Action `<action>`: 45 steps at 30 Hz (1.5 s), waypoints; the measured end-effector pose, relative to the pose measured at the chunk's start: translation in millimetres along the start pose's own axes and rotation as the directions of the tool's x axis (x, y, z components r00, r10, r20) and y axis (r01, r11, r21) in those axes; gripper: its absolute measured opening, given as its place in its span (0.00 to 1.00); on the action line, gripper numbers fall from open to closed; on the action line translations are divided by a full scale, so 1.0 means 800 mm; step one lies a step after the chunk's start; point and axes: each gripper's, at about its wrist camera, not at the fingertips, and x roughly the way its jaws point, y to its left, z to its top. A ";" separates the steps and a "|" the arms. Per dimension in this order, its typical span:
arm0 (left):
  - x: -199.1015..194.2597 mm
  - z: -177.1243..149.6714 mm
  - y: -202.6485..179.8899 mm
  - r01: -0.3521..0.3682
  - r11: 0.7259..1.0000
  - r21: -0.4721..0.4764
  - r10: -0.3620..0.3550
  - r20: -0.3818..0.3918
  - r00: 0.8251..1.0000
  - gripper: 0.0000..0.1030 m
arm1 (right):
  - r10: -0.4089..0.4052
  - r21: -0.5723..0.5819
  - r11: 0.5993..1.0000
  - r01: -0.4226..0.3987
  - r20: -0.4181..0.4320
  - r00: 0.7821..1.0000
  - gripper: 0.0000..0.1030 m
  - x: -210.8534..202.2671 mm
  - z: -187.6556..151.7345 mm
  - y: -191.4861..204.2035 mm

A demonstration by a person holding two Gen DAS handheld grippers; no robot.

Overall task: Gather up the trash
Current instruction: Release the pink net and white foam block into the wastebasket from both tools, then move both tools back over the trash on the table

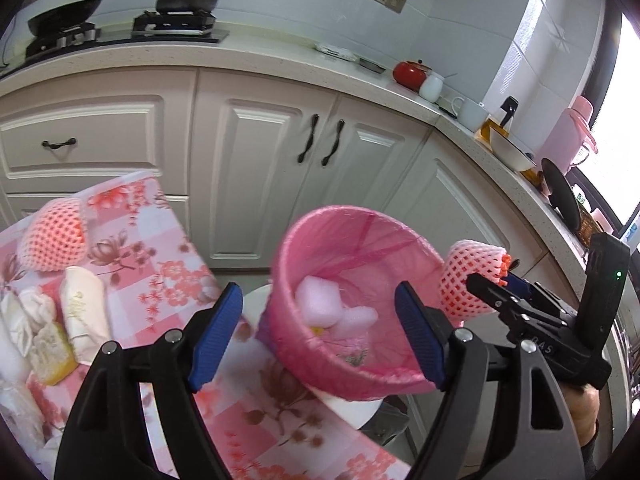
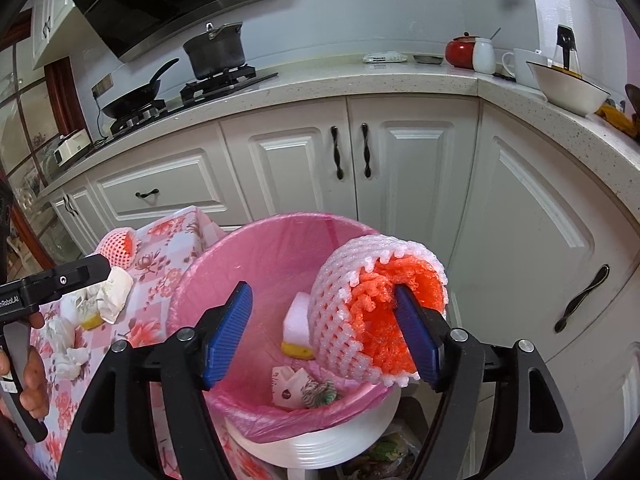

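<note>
A bin with a pink liner stands beside the table, holding white foam pieces, a yellow sponge and paper scraps. My right gripper hovers over it, jaws wide apart. A pink-and-orange foam fruit net hangs hooked on its right finger, and the left pad does not touch it. My left gripper is open and holds nothing, just above the bin's near rim. On the floral tablecloth lie another foam net, a white wrapper, crumpled tissues and a sponge piece.
White cabinets stand close behind the bin. The counter carries a stove with a pan and a pot, a red pot, cups and a white bowl. The bin sits on a white round base. A hand holds the left gripper's handle.
</note>
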 end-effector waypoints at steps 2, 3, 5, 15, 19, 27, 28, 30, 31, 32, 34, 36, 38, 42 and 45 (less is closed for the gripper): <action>-0.010 -0.005 0.009 -0.013 1.000 -0.004 0.013 0.009 1.000 0.74 | 0.009 0.000 1.000 -0.009 0.004 1.000 0.71 -0.003 -0.002 0.007; -0.017 -0.008 0.016 -0.021 1.000 -0.009 0.021 0.015 1.000 0.74 | 0.012 -0.001 1.000 -0.012 0.004 1.000 0.71 -0.005 -0.004 0.010; -0.028 -0.013 0.027 -0.037 0.999 -0.015 0.037 0.023 0.999 0.75 | 0.023 -0.004 1.000 -0.023 0.005 1.000 0.71 -0.008 -0.007 0.018; -0.094 -0.049 0.093 -0.116 0.991 -0.065 0.120 0.057 0.991 0.76 | 0.095 -0.027 0.995 -0.096 -0.021 0.995 0.75 -0.017 -0.036 0.075; -0.118 -0.064 0.118 -0.151 0.985 -0.083 0.157 0.066 0.985 0.76 | 0.114 -0.046 0.992 -0.116 -0.042 0.993 0.75 -0.016 -0.046 0.098; -0.156 -0.103 0.172 -0.194 0.970 -0.149 0.206 0.066 0.976 0.76 | 0.138 -0.066 0.988 -0.142 -0.066 0.988 0.75 -0.018 -0.061 0.133; -0.159 -0.108 0.177 -0.199 0.968 -0.153 0.211 0.064 0.975 0.76 | 0.142 -0.067 0.987 -0.147 -0.068 0.987 0.75 -0.018 -0.062 0.138; -0.164 -0.116 0.184 -0.215 0.964 -0.156 0.227 0.061 0.972 0.76 | 0.152 -0.069 0.985 -0.158 -0.077 0.985 0.76 -0.017 -0.067 0.147; -0.167 -0.120 0.187 -0.225 0.962 -0.152 0.236 0.056 0.970 0.76 | 0.156 -0.074 0.984 -0.162 -0.084 0.984 0.76 -0.015 -0.071 0.154; -0.169 -0.125 0.190 -0.234 0.961 -0.146 0.243 0.052 0.969 0.76 | 0.160 -0.079 0.983 -0.167 -0.091 0.983 0.76 -0.014 -0.074 0.159; -0.172 -0.133 0.195 -0.242 0.961 -0.135 0.250 0.043 0.967 0.75 | 0.168 -0.087 0.980 -0.177 -0.104 0.980 0.76 -0.010 -0.080 0.169; -0.173 -0.140 0.198 -0.244 0.961 -0.127 0.251 0.034 0.968 0.75 | 0.176 -0.097 0.977 -0.187 -0.118 0.977 0.76 -0.007 -0.086 0.180; -0.172 -0.145 0.201 -0.245 0.961 -0.125 0.250 0.026 0.968 0.74 | 0.183 -0.107 0.975 -0.197 -0.130 0.975 0.76 -0.003 -0.090 0.190; -0.165 -0.157 0.209 -0.245 0.961 -0.125 0.247 0.000 0.969 0.69 | 0.199 -0.119 0.969 -0.217 -0.153 0.968 0.76 0.005 -0.096 0.207; -0.159 -0.165 0.213 -0.244 0.962 -0.126 0.244 -0.015 0.970 0.66 | 0.207 -0.130 0.965 -0.229 -0.167 0.964 0.77 0.009 -0.100 0.220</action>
